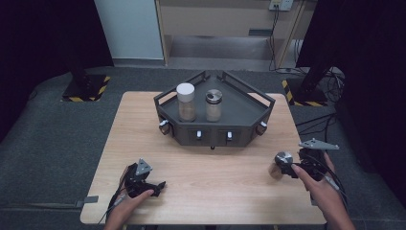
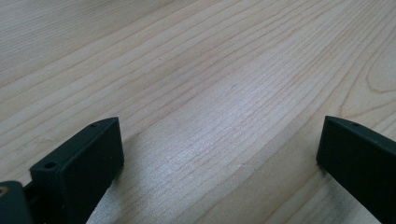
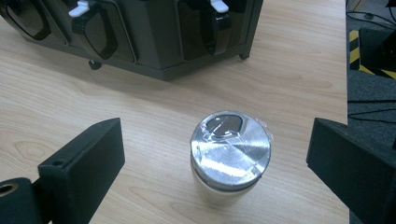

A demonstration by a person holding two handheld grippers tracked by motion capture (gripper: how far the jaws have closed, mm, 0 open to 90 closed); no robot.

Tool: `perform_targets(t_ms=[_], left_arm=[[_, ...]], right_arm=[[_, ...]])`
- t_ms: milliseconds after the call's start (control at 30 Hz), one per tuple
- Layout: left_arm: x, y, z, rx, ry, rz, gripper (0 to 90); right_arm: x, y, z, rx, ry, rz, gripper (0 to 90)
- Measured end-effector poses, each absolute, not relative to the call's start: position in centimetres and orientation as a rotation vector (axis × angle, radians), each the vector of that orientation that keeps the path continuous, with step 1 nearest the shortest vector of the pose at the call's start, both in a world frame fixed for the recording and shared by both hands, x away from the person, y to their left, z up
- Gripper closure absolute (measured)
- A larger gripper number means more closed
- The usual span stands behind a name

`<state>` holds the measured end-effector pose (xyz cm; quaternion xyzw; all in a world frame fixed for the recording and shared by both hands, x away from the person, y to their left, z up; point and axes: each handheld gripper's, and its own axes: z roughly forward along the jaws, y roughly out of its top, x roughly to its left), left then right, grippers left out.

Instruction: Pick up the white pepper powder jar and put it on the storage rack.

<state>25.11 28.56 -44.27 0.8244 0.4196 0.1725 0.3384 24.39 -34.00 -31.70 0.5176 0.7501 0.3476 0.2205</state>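
We see the right hand-held gripper spread wide around a steel-lidded jar standing upright on the tabletop near the grey rack, its pads clear of the jar, while the left hand-held gripper rests spread over bare wood.

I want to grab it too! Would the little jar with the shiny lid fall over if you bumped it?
Probably, if bumped near the top: the jar stands upright and looks taller than wide. Once over, its round body would likely roll. The shiny lid looks slippery, so the open right claw should squeeze its sides.
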Motion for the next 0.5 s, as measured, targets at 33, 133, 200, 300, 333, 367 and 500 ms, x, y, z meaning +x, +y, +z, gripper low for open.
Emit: perform_targets(t_ms=[33,133,200,300,333,367,500], left_arm=[[25.1,28.6,-44.3,2.147,1.093,0.45,0.0],[25.1,28.6,-44.3,2.147,1.093,0.449,0.0],[25.1,28.6,-44.3,2.146,1.093,0.45,0.0],[25.1,28.6,-44.3,2.146,1.094,0.449,0.0],[25.1,28.6,-44.3,2.146,1.094,0.449,0.0],[25.1,28.6,-44.3,2.146,1.094,0.449,0.0],[25.1,28.6,-44.3,2.146,1.094,0.45,0.0]], right_arm=[[24.4,-34.0,-31.8,1.433,2.074,0.961,4.2],[24.2,-34.2,-32.0,1.434,2.079,0.957,4.2],[24.1,-34.3,-32.2,1.44,2.08,0.953,4.2],[23.9,-34.4,-32.4,1.445,2.081,0.949,4.2],[23.9,-34.5,-32.5,1.447,2.081,0.946,4.2],[23.8,-34.6,-32.5,1.449,2.08,0.946,4.2],[23.6,-34.7,-32.8,1.459,2.078,0.948,4.2]])
